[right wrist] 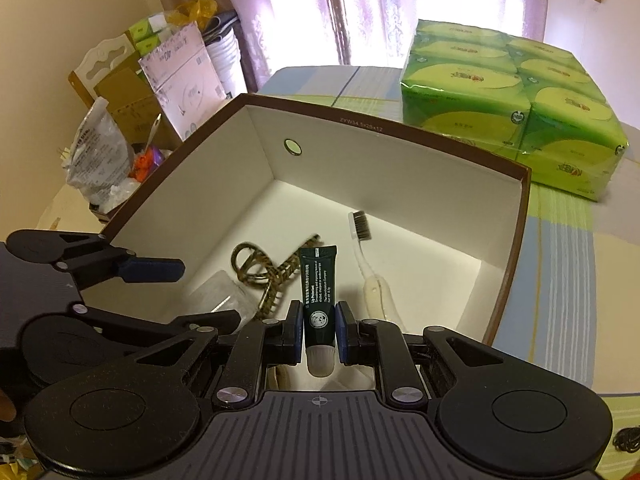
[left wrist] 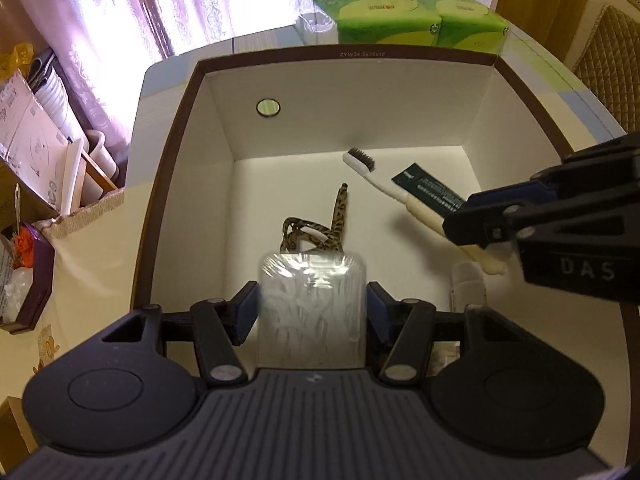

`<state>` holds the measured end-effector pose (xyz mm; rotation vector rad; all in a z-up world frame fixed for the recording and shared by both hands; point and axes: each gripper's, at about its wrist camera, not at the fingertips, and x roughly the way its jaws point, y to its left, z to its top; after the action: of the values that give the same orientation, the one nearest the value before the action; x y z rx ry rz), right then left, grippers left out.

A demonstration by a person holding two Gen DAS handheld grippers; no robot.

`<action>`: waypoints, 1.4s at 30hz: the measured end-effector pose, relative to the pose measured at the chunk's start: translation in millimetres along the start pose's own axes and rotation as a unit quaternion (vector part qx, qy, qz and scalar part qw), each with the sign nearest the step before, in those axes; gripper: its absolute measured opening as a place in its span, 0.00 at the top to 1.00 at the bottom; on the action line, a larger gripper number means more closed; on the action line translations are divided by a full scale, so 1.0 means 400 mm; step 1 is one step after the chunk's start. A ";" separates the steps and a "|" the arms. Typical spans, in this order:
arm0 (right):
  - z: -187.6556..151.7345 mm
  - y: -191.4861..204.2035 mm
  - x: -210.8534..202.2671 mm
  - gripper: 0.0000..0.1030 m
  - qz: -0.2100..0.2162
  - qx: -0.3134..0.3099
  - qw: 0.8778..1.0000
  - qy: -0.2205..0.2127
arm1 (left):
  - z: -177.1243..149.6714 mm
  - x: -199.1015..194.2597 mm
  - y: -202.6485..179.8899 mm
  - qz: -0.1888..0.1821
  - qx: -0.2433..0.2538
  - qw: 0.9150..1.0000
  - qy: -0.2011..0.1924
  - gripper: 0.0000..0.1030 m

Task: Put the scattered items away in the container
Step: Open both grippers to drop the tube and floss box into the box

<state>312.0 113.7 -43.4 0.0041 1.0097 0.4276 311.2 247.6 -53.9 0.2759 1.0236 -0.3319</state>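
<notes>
The container is a white cardboard box with a brown rim. On its floor lie a toothbrush and a leopard-print hair band. My left gripper is low over the box's near side, shut on a clear plastic case. My right gripper reaches in from the right, shut on a dark green tube. The tube's white cap points back toward the wrist, just above the toothbrush handle.
A green wrapped tissue pack stands on the table right behind the box. Cardboard cartons, bags and a small purple tray crowd the left side. A pale small bottle lies in the box's near right corner. A quilted chair back stands at the far right.
</notes>
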 end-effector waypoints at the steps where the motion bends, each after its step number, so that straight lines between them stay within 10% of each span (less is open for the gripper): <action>1: 0.001 -0.002 0.002 0.82 0.000 0.000 1.000 0.000 | 0.002 -0.002 0.002 -0.003 -0.002 1.000 -0.001 0.47; 18: 0.007 0.005 -0.002 0.81 0.014 -0.017 1.000 -0.019 | 0.026 -0.085 0.019 0.007 -0.010 0.999 -0.043 0.38; 20: 0.006 0.007 -0.011 0.39 0.012 -0.020 0.999 -0.028 | 0.024 -0.089 0.018 0.011 -0.011 0.999 -0.045 0.38; 21: 0.003 0.006 -0.020 0.36 -0.002 -0.020 0.999 -0.042 | 0.024 -0.091 0.020 0.013 -0.012 0.999 -0.046 0.38; 28: -0.004 -0.004 -0.087 0.35 0.012 -0.027 0.997 -0.066 | 0.012 -0.121 0.038 0.025 -0.020 0.998 -0.053 0.36; 31: -0.017 -0.004 -0.115 0.14 0.006 -0.033 0.997 -0.067 | 0.002 -0.131 0.036 0.023 -0.022 0.998 -0.052 0.36; 42: -0.107 0.015 -0.203 0.12 0.006 -0.057 0.996 -0.073 | -0.046 -0.187 0.009 0.024 -0.036 0.998 -0.055 0.14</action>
<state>237.8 82.5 1.3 -0.0611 0.8411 0.4884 262.3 268.5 2.0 0.2147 0.9180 -0.2631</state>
